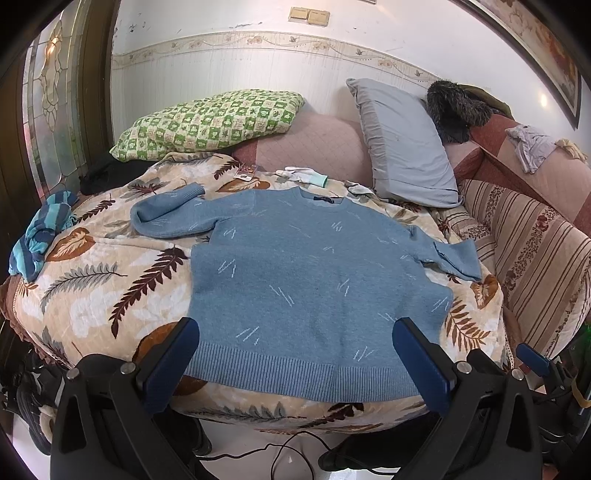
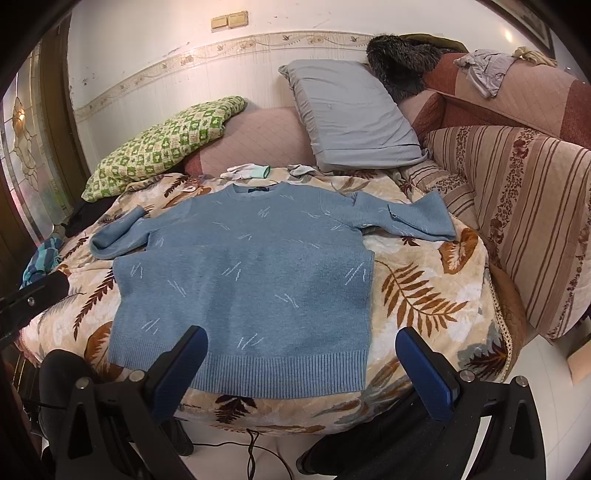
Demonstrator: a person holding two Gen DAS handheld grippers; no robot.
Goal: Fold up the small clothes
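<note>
Blue knit sweater [image 1: 310, 280], flat on blanket [image 1: 92, 295]: likely soft, limp, light; best pinched at sleeve cuffs or ribbed hem; left gripper [image 1: 295, 354] and right gripper [image 2: 301, 363] both spread apart, empty.

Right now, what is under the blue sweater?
The blue sweater lies flat on a leaf-print blanket; whatever the blanket covers is hidden.

A home is showing here — a lived-in sitting or sleeping room. A leaf-patterned blanket [image 1: 92, 295] is covering the seat, a green checked pillow [image 1: 207, 122] and a grey pillow [image 2: 351, 118] are leaning against a quilted sofa back [image 2: 517, 96], and a wallpaper border [image 1: 258, 40] is running along the wall — light switches [image 1: 308, 16] sitting above.
</note>
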